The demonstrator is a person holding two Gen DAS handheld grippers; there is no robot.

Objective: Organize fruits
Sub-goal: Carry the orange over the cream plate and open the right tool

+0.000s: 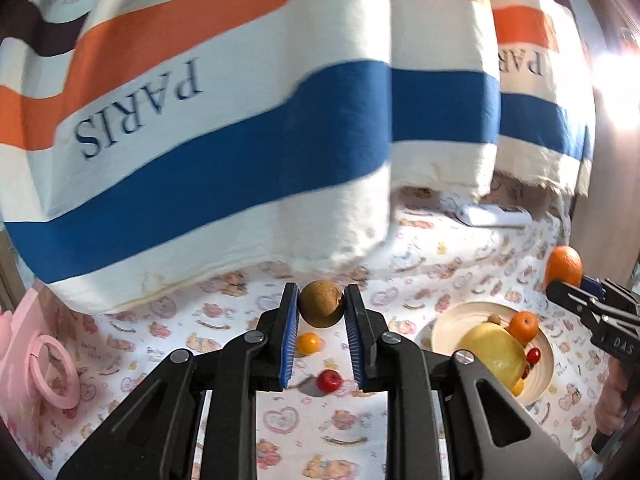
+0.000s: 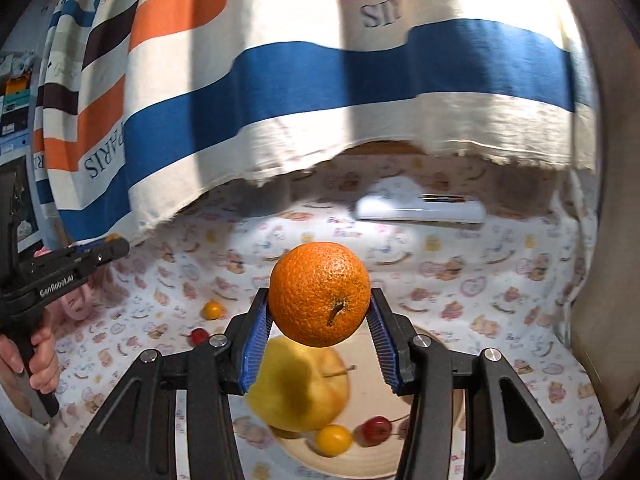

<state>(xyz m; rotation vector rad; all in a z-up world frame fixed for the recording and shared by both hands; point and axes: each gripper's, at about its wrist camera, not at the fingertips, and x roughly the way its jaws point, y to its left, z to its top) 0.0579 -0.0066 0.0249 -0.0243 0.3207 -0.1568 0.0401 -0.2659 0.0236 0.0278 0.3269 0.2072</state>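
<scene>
Both hands loaded. My right hand-held gripper (image 2: 320,312) is clamped on an orange (image 2: 319,294), pads on its two sides, stem scar facing the camera, pebbled skin, bright and round. It hangs directly above the cream plate (image 2: 372,384) — the drop is straight down, and the yellow apple (image 2: 298,388) sits just under and to the left of it, so I'd judge the free spot is to the right of the apple. Also on the plate: a small yellow fruit (image 2: 334,439) and a small red one (image 2: 376,431) near the front rim.

My left hand-held gripper (image 1: 322,306) is pinched narrow on a small brown round fruit (image 1: 322,304), dull rough skin (can't tell what kind). From there the plate (image 1: 452,324) lies off to the right and lower, so the right hand is much nearer.

Loose on the bear-print cloth: a yellow cherry tomato (image 1: 309,343) and a red cherry fruit (image 1: 329,380), both below the left jaws. Second orange (image 1: 524,326) already on the plate.
</scene>
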